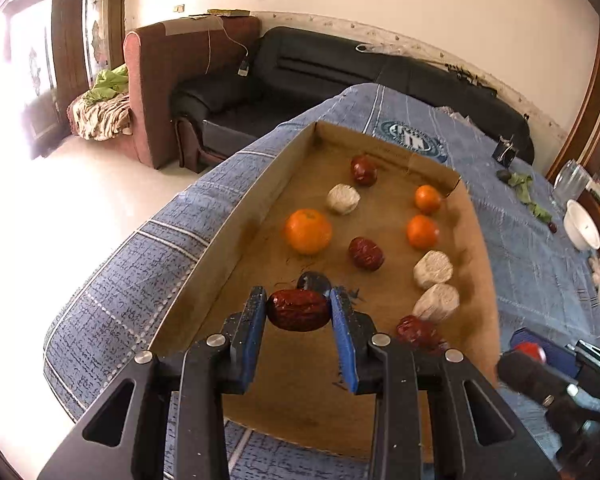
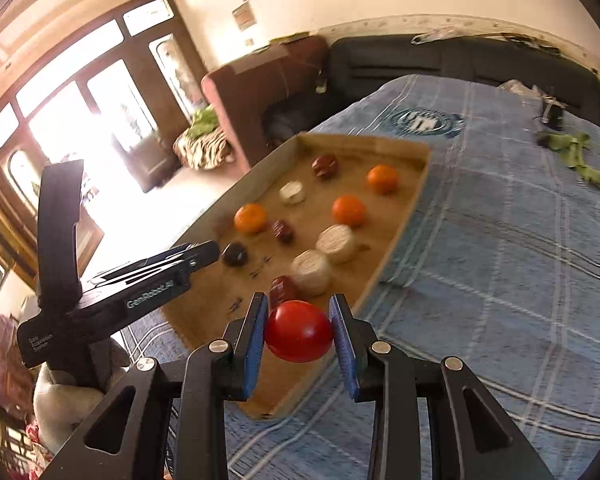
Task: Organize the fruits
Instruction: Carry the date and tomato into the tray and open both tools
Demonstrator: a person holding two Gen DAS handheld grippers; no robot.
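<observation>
Dates line up in the cardboard tray [image 1: 236, 216]; left gripper [image 1: 299, 310] clamps a date [image 1: 298, 310] crosswise over the near end, right gripper [image 2: 299, 330] clamps a tomato [image 2: 299, 331] beside the tray's near edge.

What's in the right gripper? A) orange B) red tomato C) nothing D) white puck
B: in the right wrist view the right gripper has its blue pads pressed on both sides of a smooth red tomato, held over the near end of the cardboard tray.
</observation>
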